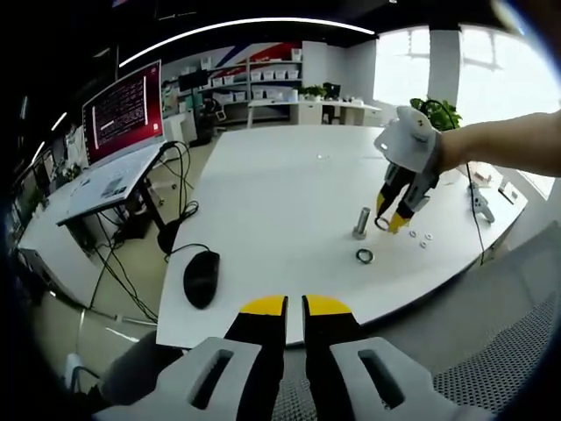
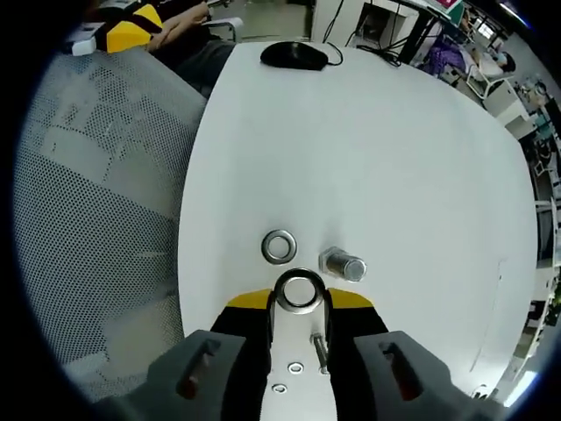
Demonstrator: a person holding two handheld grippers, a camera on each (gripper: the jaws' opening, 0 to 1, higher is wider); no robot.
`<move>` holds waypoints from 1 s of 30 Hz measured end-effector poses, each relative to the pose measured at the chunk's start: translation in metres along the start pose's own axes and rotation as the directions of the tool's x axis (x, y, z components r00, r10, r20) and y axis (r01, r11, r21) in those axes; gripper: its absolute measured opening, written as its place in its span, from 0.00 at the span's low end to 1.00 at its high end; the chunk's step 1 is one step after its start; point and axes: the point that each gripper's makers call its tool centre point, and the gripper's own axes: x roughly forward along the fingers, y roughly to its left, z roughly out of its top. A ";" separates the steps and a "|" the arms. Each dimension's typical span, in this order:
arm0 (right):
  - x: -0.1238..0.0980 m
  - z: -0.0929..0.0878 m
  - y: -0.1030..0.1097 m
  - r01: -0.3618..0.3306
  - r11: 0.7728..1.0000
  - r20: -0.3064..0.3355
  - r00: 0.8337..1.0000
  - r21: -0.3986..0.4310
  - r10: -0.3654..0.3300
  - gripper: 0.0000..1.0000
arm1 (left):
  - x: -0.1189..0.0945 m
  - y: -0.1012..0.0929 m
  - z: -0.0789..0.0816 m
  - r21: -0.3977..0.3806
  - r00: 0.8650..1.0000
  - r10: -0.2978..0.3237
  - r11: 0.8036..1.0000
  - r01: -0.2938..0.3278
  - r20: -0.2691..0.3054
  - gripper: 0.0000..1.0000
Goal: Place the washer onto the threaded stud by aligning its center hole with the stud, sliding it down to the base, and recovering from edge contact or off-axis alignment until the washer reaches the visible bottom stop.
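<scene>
The threaded stud (image 1: 361,223) (image 2: 342,265) stands upright on the white table (image 1: 263,202) (image 2: 368,149). My right gripper (image 1: 392,219) (image 2: 299,300) is shut on a metal washer (image 1: 383,224) (image 2: 298,291), which it holds just beside the stud, a little off its axis. A second, larger washer (image 1: 365,255) (image 2: 279,246) lies flat on the table near the stud. My left gripper (image 1: 294,307) (image 2: 123,26) hangs shut and empty off the table's near edge, far from the stud.
A black mouse (image 1: 201,277) (image 2: 294,55) lies near the table edge. Small washers (image 1: 423,241) (image 2: 295,367) and a screw (image 2: 320,346) lie by the right gripper. A mesh chair (image 2: 96,202) stands beside the table. A monitor (image 1: 123,110) sits on another desk.
</scene>
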 end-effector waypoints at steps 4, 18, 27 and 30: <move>-0.006 0.003 -0.007 0.011 1.000 0.000 1.000 -0.014 -0.011 0.23 | 0.000 0.000 0.000 0.000 1.000 0.000 1.000 0.000 -0.001 0.04; -0.005 0.015 -0.026 0.061 0.997 -0.010 0.998 -0.056 -0.062 0.23 | 0.000 0.000 0.001 -0.005 1.000 -0.001 1.000 0.001 0.006 0.04; 0.004 0.016 -0.032 0.049 0.996 -0.038 0.998 -0.069 -0.051 0.23 | -0.001 0.000 0.001 -0.008 1.000 0.002 1.000 -0.002 0.006 0.04; 0.006 0.014 -0.034 0.046 0.996 -0.049 0.998 -0.081 -0.051 0.23 | -0.001 0.000 0.001 -0.008 1.000 0.002 1.000 -0.002 0.007 0.04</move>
